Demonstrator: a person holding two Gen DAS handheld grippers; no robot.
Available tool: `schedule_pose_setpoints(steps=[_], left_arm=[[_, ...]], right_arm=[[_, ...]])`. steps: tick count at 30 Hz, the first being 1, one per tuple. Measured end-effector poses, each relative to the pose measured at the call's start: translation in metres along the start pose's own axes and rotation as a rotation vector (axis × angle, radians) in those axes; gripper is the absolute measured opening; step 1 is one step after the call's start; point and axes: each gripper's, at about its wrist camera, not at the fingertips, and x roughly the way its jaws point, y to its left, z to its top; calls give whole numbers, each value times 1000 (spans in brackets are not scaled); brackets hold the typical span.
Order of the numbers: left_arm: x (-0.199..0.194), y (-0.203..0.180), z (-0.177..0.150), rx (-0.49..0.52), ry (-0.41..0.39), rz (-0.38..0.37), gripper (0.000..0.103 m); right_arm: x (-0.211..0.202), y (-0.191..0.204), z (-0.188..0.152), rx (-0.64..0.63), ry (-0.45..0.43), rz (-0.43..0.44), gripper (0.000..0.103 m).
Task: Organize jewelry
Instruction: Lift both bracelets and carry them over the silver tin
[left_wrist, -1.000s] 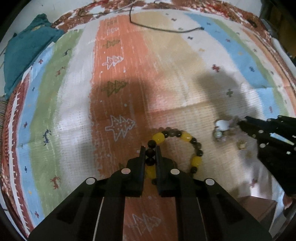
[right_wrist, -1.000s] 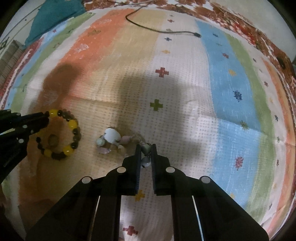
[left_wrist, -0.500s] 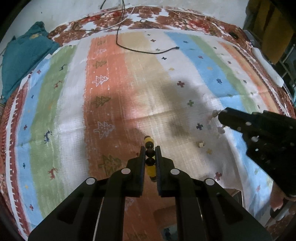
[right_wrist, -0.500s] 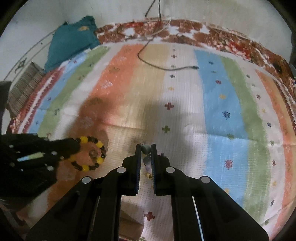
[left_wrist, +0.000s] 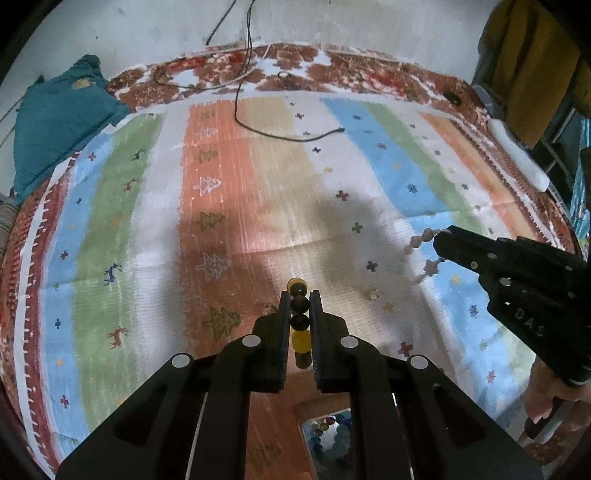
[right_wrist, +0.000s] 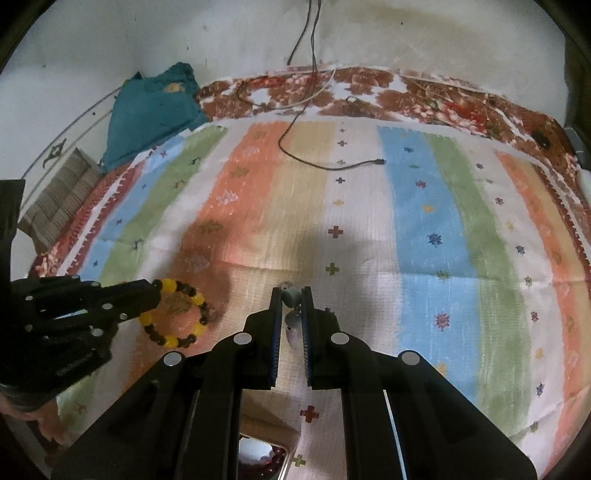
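- The yellow-and-dark beaded bracelet (left_wrist: 300, 321) sits clamped between the fingers of the left gripper (left_wrist: 299, 295): two dark beads and a yellow one lie in the narrow gap, and another yellow bead pokes out past the tips.
- The right wrist view shows what the left cannot: the whole ring of that bracelet (right_wrist: 176, 314) hangs from the left gripper's (right_wrist: 147, 291) tips above the orange stripe of the striped bedspread (right_wrist: 424, 236), clear of the cloth.
- The right gripper (right_wrist: 291, 291) is closed on a pale bead strand (right_wrist: 290, 297); a grey-green bead is pinched at the tips and paler pieces dangle in the gap behind it.
- From the left wrist view the same pale bead strand (left_wrist: 424, 251) trails off the right gripper's (left_wrist: 441, 240) tips in a loose curve over the blue stripe; whether it touches the cloth I cannot tell.
- A small lone bead (left_wrist: 371, 294) lies on the bedspread (left_wrist: 258, 206) between the two grippers.
- At the near edge of the bedspread, under the left gripper, an open box (left_wrist: 325, 443) holds a jumble of coloured beads; the right wrist view catches only a corner of a box (right_wrist: 266, 458) with dark red beads inside.
- A black cable (right_wrist: 321, 162) lies across the far stripes, and a teal cloth (right_wrist: 155, 110) is bunched at the far left corner.
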Motion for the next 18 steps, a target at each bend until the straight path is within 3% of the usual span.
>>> schedule_pose_setpoints(steps=[18], left_arm=[[-43,-18,-23,36,-96,-11,9]], right_arm=[[-44,17,-18,-67,-90,-44,11]])
